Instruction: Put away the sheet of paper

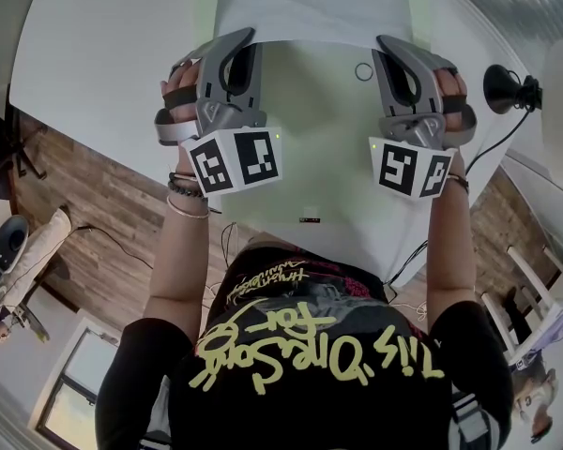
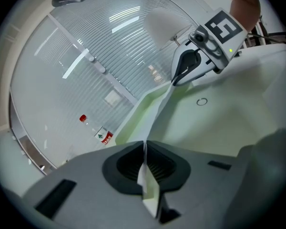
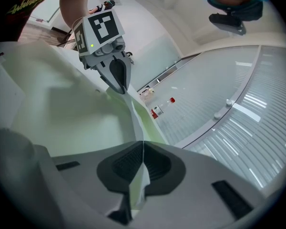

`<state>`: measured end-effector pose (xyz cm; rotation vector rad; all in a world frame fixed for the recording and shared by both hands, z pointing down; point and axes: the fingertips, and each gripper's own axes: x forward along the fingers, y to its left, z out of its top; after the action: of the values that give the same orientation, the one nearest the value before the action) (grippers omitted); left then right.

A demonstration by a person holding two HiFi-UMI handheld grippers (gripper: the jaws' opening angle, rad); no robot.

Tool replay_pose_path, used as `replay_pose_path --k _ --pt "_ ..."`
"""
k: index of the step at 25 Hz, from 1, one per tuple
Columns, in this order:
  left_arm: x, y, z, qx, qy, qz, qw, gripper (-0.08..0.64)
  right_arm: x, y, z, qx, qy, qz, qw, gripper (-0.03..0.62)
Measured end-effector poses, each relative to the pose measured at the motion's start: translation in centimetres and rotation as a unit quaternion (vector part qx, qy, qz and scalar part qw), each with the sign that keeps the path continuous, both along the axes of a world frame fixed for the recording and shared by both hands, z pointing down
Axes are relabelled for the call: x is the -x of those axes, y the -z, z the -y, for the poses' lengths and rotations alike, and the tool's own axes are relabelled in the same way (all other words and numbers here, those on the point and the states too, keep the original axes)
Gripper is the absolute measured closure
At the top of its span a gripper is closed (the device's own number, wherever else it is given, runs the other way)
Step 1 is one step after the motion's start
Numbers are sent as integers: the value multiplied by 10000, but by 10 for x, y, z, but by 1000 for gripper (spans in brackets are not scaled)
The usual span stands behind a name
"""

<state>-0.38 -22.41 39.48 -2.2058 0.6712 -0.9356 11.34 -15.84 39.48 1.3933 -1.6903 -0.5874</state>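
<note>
Left hand-held gripper (image 2: pixel 145 149) and right hand-held gripper (image 3: pixel 142 149) are clenched on the sheet of paper (image 1: pixel 314 129), held spread above the desk (image 1: pixel 113 54). Carrying is judged under way; a storage spot must be reached next.

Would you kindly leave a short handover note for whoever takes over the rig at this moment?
Grippers: the left claw is shut on one edge of the pale white sheet of paper. The right claw is shut on the same edge, further along.
Things: the sheet is held over the round white table, with its gripped edge stretched between the two claws.
Done: the sheet is gripped at two points.
Left: carry it to its storage place, which no view shows, and release it.
</note>
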Motion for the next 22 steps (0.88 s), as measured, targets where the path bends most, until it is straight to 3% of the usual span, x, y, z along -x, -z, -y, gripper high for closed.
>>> replay_pose_path --k 22 --pt "-6 -1 14 99 87 -21 9999 546 -6 -2 12 34 12 -129 9999 584"
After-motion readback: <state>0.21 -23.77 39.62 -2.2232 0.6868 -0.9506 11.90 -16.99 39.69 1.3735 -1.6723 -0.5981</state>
